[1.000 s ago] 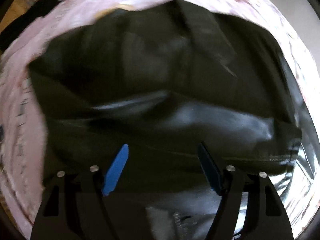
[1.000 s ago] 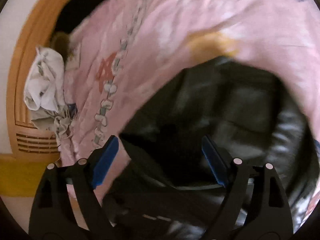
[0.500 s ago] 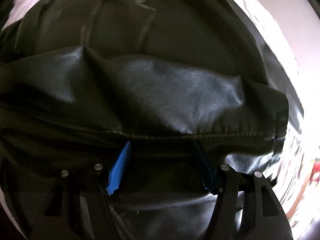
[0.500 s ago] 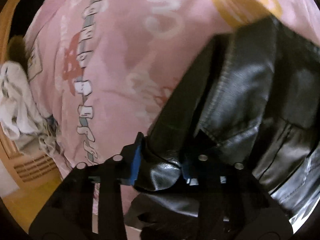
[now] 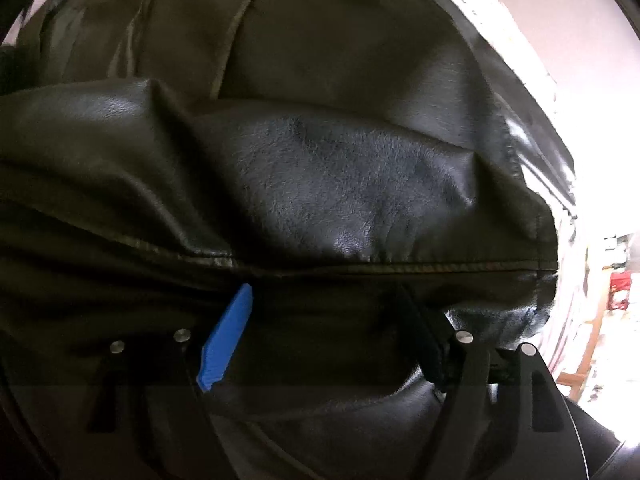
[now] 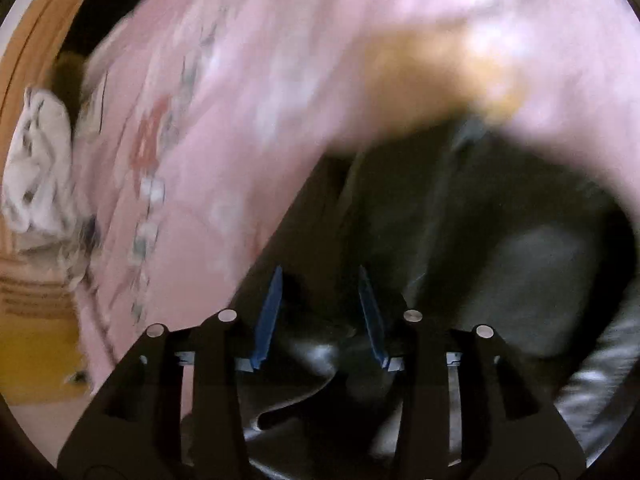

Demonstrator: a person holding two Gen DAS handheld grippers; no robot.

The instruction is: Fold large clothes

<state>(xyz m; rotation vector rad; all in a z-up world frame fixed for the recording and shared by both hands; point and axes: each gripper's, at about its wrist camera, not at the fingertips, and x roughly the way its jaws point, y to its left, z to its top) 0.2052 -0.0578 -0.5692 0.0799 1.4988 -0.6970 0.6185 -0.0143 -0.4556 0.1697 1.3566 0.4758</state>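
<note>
black leather jacket (image 5: 320, 184) lies spread on a pink printed bed cover (image 6: 240, 100); a folded-over panel with a stitched hem runs across the left wrist view, lapel seams visible beyond it.

left gripper (image 5: 324, 300): jaws opening, standing wide, tips tucked just under the hem line. leather lies between and around them, but the pads do not look to be pressing on it. the right-hand pad is dark and hard to read.

right gripper (image 6: 318, 280): jaws opening, at a middling gap, over the jacket's edge near where it meets the cover. view is smeared. leather sits below and between the blue pads, no clear pinch seen.

step, as judged: a fold has just been laid and both grippers are letting go.

next calls for: lift clear without dragging the hem, then find a fresh edge or sleeve to fold in. leather is stiff and springy; the flap may creep open.

white crumpled cloth (image 6: 36, 168) lies at the bed's far side by a wooden frame (image 6: 36, 40).
</note>
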